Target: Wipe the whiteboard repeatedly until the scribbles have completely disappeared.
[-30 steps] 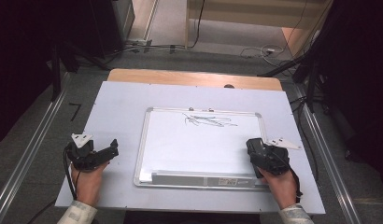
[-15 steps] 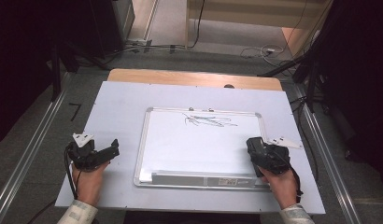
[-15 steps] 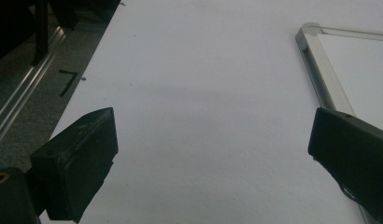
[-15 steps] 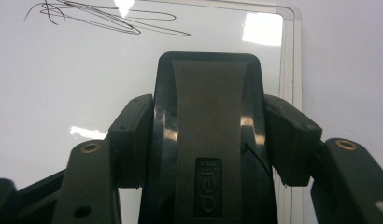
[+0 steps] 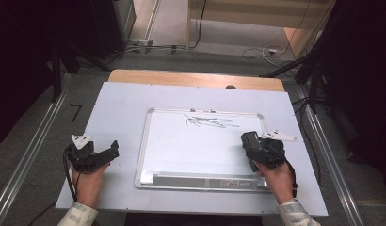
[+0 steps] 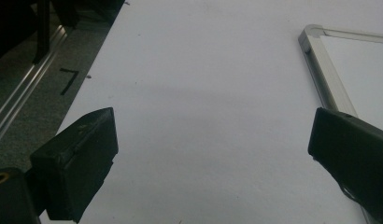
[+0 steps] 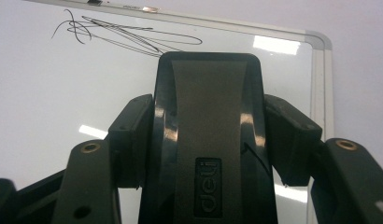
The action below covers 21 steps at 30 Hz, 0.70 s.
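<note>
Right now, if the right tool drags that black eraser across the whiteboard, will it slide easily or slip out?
The eraser looks rigid and light, pinched on both sides by the right tool, so it probably stays put. The whiteboard looks glossy, so it should glide easily.

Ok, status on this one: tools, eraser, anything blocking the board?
Right tool shut on eraser, over whiteboard. Left tool open, empty, beside board. Scribble unwiped. Nothing in the way.

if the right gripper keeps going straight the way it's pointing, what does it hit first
Probably the black scribble on the white, silver-framed whiteboard. The right gripper, shut on a black whiteboard eraser, points across the board toward it; height above the surface is unclear.
</note>
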{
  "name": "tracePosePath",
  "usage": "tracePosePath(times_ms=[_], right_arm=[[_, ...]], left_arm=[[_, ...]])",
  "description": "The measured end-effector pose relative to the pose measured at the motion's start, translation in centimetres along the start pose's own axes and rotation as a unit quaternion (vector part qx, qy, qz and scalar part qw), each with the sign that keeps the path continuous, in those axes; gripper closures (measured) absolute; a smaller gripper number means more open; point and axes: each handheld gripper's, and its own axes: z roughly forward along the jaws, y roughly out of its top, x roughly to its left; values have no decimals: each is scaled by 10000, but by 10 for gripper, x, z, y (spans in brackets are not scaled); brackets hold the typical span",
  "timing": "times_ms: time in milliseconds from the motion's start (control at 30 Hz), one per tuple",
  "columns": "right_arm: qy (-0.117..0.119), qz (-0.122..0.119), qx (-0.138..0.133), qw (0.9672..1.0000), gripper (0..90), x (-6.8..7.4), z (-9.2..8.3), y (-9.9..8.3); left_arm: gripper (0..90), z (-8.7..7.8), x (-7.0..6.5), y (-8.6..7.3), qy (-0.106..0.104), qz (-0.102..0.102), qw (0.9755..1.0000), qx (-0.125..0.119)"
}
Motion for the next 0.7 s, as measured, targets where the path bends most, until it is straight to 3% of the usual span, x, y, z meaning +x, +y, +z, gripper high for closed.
tracePosePath(times_ms=[433, 700], right_arm=[[8, -194, 179, 9997, 372, 11, 26, 12], [-115, -108, 278, 9995, 372, 7, 43, 18]], left_arm=[[18, -1, 0, 0, -127, -7, 9999, -38], [18, -1, 2, 1, -200, -36, 9998, -9]])
